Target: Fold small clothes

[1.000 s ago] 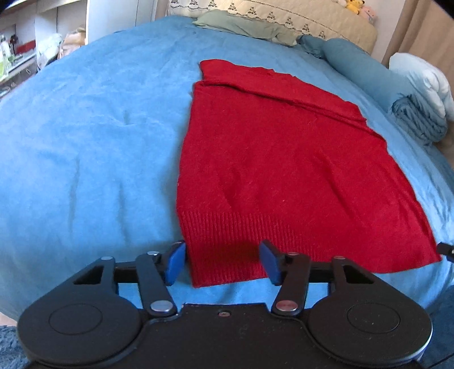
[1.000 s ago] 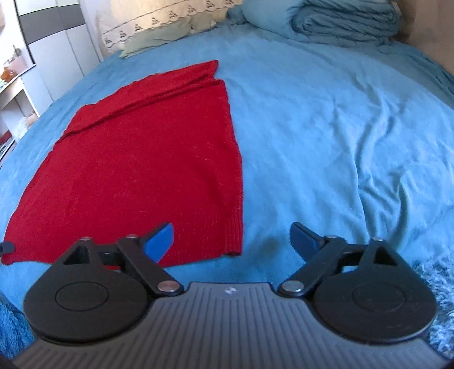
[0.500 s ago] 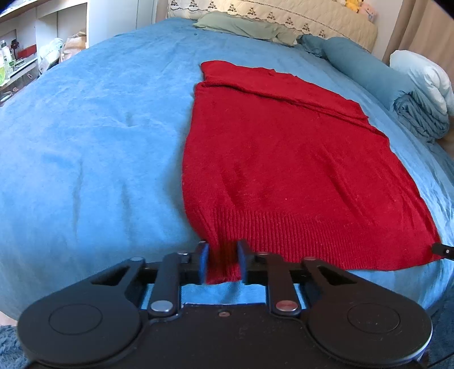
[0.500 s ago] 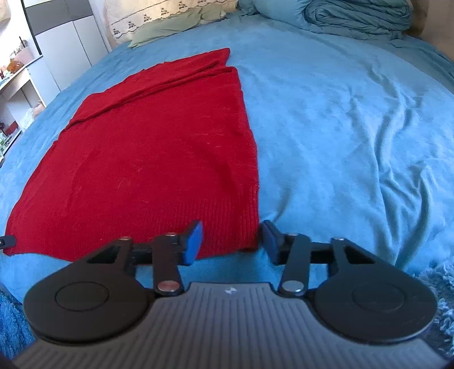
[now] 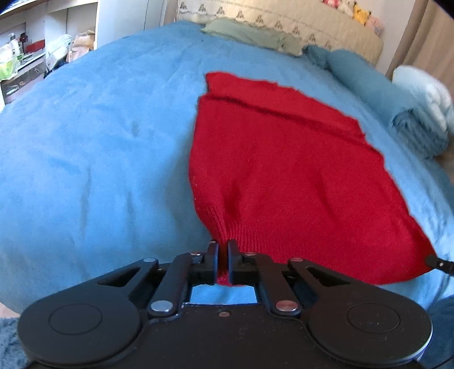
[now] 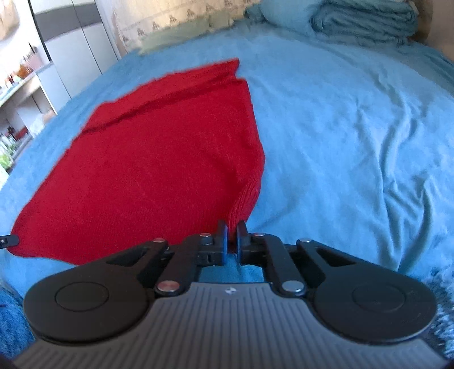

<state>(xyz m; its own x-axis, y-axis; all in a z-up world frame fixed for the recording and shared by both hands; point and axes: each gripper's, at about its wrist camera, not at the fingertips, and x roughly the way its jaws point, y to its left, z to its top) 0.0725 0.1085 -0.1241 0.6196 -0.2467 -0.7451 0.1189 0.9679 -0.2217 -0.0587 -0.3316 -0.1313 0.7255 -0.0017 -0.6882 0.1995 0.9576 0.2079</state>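
Observation:
A red knit garment (image 5: 283,170) lies on the blue bed cover (image 5: 99,142), its far end folded over. My left gripper (image 5: 223,249) is shut on the ribbed hem at the near left corner, which is pulled up off the bed. In the right wrist view the same garment (image 6: 159,159) spreads to the left. My right gripper (image 6: 232,230) is shut on the hem at the near right corner, also lifted. Each gripper's tip shows at the edge of the other view.
Folded blue blankets (image 6: 366,22) and a white pillow (image 5: 425,93) lie at the far right of the bed. Pillows and a cream headboard (image 5: 283,25) are at the far end. Shelves (image 5: 25,62) stand left of the bed. A blue rug (image 6: 11,320) lies below.
Both grippers went from open to shut on the garment's near hem corners. The corners have lifted and the hem now bunches toward the jaws.

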